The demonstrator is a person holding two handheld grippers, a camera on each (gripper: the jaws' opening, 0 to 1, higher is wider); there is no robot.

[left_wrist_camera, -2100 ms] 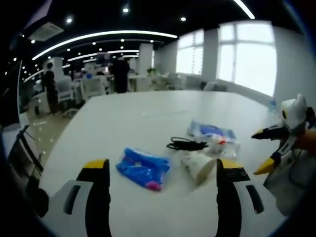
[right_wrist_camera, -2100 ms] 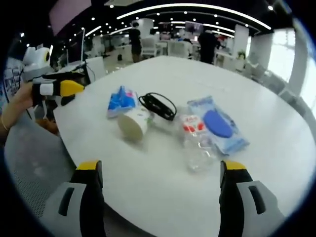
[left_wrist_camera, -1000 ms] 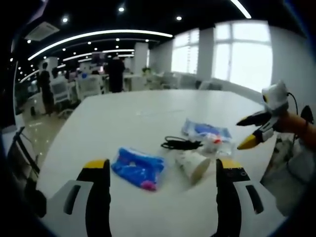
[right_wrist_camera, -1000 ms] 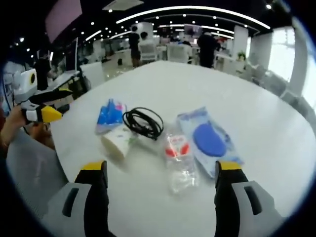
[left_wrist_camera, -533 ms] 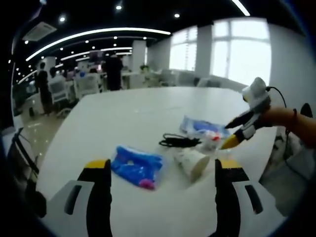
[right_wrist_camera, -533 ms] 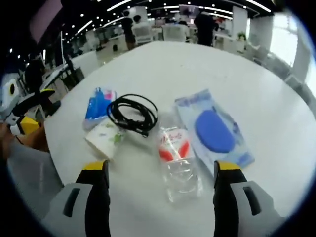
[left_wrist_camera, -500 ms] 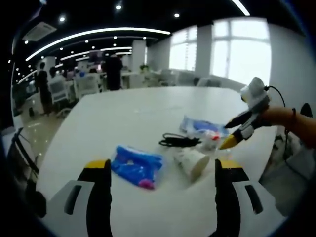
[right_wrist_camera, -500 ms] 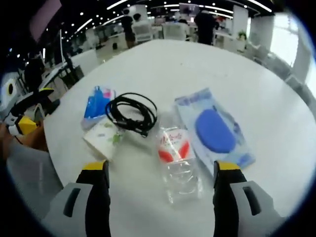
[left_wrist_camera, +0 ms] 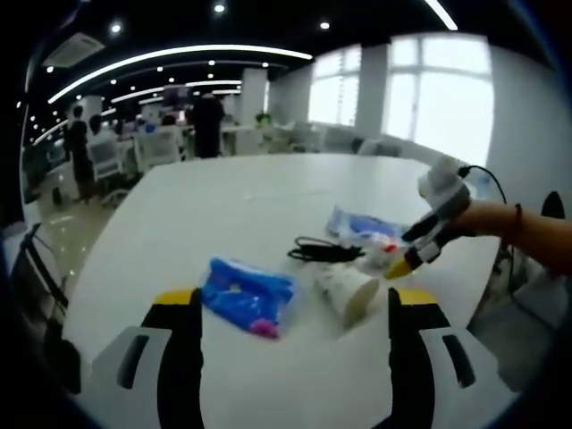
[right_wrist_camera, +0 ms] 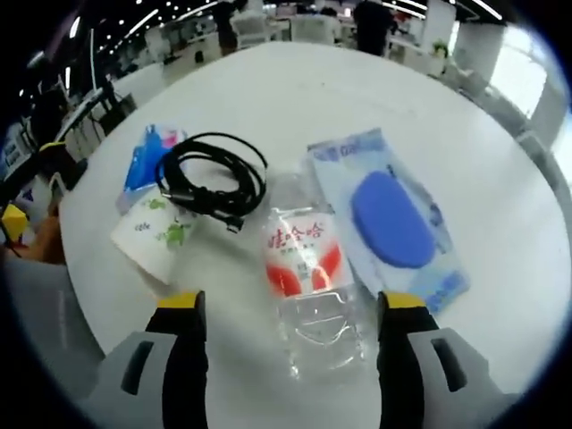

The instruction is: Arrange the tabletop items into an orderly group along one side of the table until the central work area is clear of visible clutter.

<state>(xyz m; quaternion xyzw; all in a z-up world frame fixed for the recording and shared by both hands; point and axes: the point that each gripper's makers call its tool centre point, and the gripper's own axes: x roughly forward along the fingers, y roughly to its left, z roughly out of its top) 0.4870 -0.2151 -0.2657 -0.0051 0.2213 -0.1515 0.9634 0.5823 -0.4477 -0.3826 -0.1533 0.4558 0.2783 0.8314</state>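
Since half a second ago the right gripper has come down closer over the clutter, so the clear plastic bottle with its red-and-white label now lies lengthwise between its jaws, which are spread wide and touch nothing. Outward from those jaws, at 12 o'clock from the bottle, the white table runs bare; at 2 o'clock lies the pale blue wipes pack (its dark blue oval lid faces up), just beside the bottle. At 10 o'clock the coiled black cable rests partly over the tipped paper cup, and past it sits the blue snack packet. In the left gripper view, the left gripper hovers above the near table edge, jaws likewise parted and holding nothing; the blue packet lies at 11 o'clock from them and the cup at 1 o'clock, with the cable and wipes pack further out. The right gripper reaches in at 3 o'clock, its yellow tips just beside the bottle.
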